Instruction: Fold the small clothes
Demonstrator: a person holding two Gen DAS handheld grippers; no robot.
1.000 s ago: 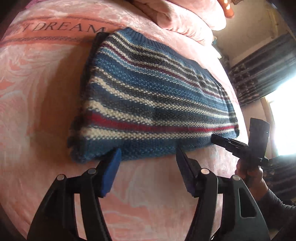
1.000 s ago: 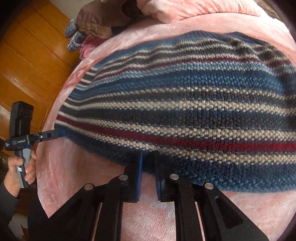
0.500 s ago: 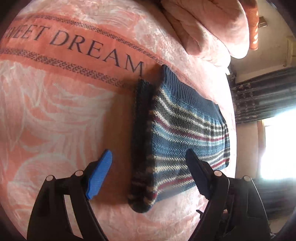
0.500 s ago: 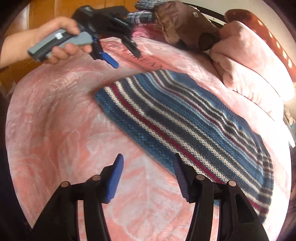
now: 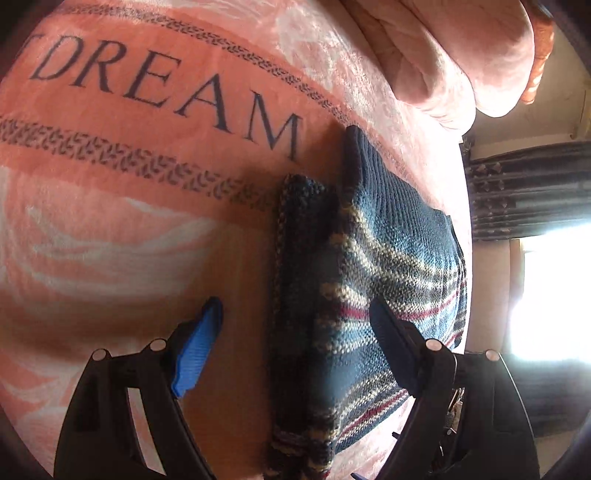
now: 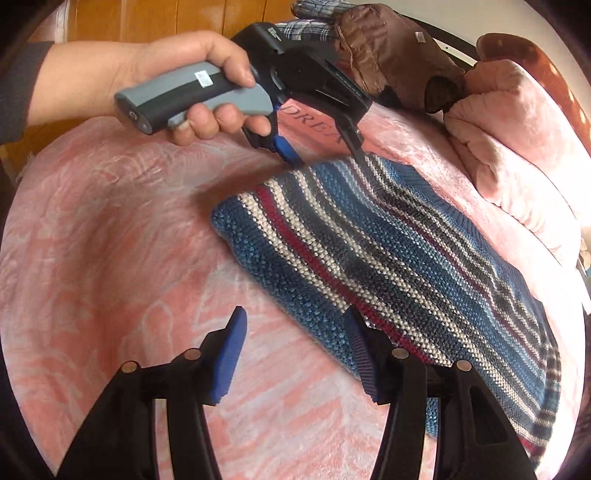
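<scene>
A blue knitted sweater (image 6: 406, 258) with white, red and dark stripes lies folded flat on the pink bed blanket (image 6: 110, 240). My right gripper (image 6: 295, 350) is open just off its near edge; the right pad (image 6: 360, 354) overlaps the hem and nothing is between the fingers. A hand (image 6: 192, 74) holds my left gripper (image 6: 327, 155) at the sweater's far corner. In the left wrist view the left gripper (image 5: 295, 332) is open, low over the sweater's (image 5: 388, 251) layered side edge, holding nothing.
A pink quilt (image 6: 517, 147) is bunched along the head of the bed, with a brown jacket (image 6: 388, 55) and plaid cloth (image 6: 314, 14) behind it. The blanket's DREAM lettering (image 5: 184, 92) lies left of the sweater. Dark curtains (image 5: 528, 192) and a bright window stand beyond the bed.
The right gripper, nearly shut at the sweater's hem a second ago, has opened and drawn back. The left gripper has swung round to the sweater's side edge and moved closer.
</scene>
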